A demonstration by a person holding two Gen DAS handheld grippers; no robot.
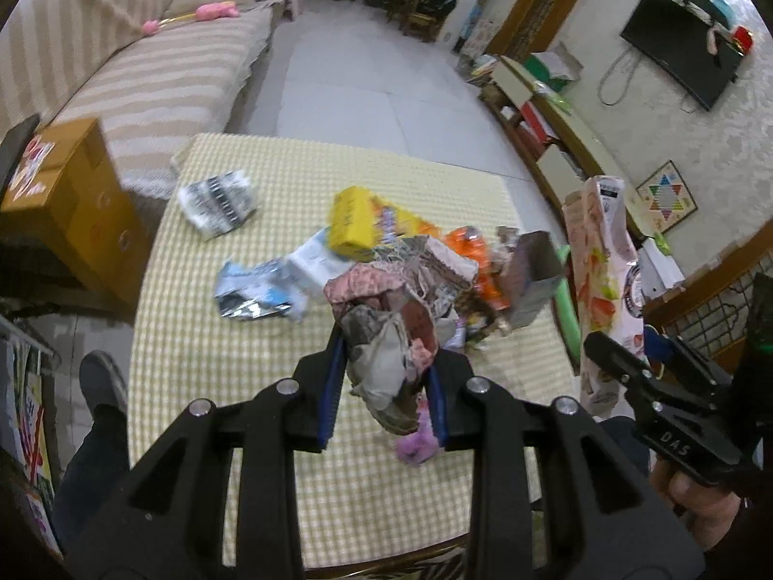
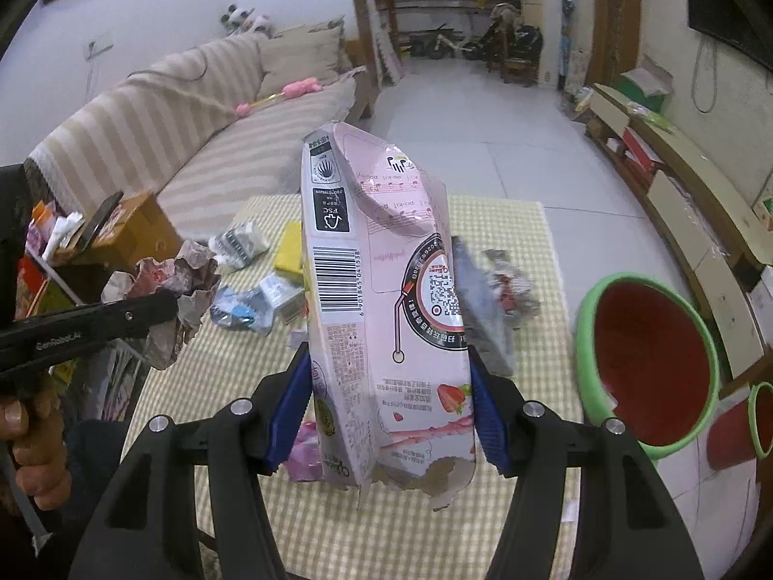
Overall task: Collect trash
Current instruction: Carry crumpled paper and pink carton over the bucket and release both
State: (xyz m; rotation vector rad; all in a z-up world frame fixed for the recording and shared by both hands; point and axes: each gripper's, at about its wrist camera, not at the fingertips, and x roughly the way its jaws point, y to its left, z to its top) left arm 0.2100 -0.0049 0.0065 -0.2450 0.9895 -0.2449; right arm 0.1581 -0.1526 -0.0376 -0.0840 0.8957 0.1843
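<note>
Both tongs are loaded above the checked table: the right tongs are clamped on a torn pink strawberry-milk carton, held upright with its long axis pointing away from the camera, while the left tongs are clamped on a wad of crumpled paper. The green-rimmed red bin stands on the floor just right of the table, nearer the right hand, so the carton likely drops first. More wrappers lie on the table.
</note>
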